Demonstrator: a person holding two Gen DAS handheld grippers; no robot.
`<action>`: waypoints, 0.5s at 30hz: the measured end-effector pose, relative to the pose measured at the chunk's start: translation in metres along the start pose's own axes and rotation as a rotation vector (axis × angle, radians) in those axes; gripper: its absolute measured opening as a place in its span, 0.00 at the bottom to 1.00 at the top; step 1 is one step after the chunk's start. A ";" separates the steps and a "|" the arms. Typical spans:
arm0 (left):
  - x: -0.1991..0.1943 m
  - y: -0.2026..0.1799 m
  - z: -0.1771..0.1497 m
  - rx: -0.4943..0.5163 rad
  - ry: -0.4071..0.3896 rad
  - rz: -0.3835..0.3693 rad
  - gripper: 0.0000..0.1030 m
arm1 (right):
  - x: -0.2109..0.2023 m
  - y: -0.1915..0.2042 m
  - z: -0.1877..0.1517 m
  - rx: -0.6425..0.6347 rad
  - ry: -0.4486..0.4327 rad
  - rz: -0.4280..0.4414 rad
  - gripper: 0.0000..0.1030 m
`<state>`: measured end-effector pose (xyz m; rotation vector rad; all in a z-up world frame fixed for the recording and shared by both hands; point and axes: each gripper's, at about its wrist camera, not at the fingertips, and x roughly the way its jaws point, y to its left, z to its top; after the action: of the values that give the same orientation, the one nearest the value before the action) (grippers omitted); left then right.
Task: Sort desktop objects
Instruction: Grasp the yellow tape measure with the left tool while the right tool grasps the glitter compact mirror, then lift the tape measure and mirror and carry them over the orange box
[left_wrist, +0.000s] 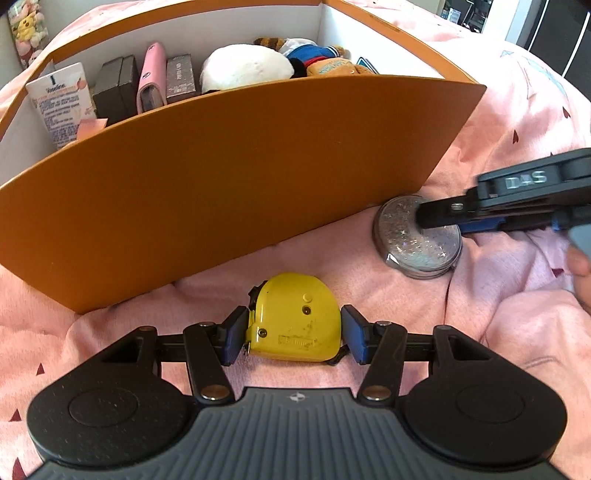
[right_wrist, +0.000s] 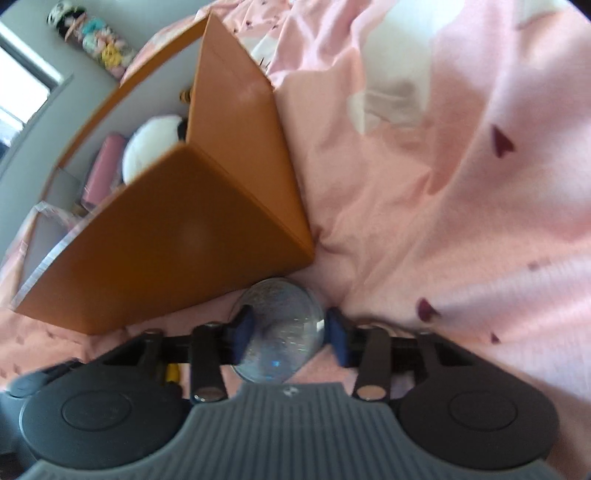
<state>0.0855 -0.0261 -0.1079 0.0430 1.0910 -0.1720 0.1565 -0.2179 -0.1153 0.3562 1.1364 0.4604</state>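
A yellow tape measure (left_wrist: 295, 321) lies on the pink bedding in front of the orange box (left_wrist: 229, 177). My left gripper (left_wrist: 295, 334) is shut on it, with one blue pad against each side. To the right, at the box's corner, lies a round silver glitter case (left_wrist: 410, 247). My right gripper (right_wrist: 290, 330) reaches in from the right in the left wrist view. In its own blurred view, the glitter case (right_wrist: 280, 339) sits between the blue pads (right_wrist: 338, 332), which appear to touch its left and right edges.
The orange box (right_wrist: 166, 236) holds a white tube (left_wrist: 59, 107), dark boxes, a pink case (left_wrist: 149, 79) and plush toys (left_wrist: 258, 66). A hand (left_wrist: 580, 262) shows at the right edge. Rumpled pink bedding (right_wrist: 443, 203) spreads out to the right of the box.
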 end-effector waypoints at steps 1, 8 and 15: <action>0.000 0.001 0.000 -0.003 0.000 -0.002 0.61 | -0.005 -0.001 -0.002 0.015 -0.004 0.018 0.29; 0.001 0.003 0.001 -0.012 0.000 -0.007 0.61 | -0.032 0.027 -0.015 -0.092 -0.033 0.108 0.20; 0.000 0.003 0.000 -0.010 0.002 -0.003 0.61 | -0.029 0.049 -0.020 -0.214 0.005 0.054 0.20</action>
<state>0.0859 -0.0230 -0.1078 0.0331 1.0934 -0.1694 0.1195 -0.1905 -0.0767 0.1990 1.0726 0.6249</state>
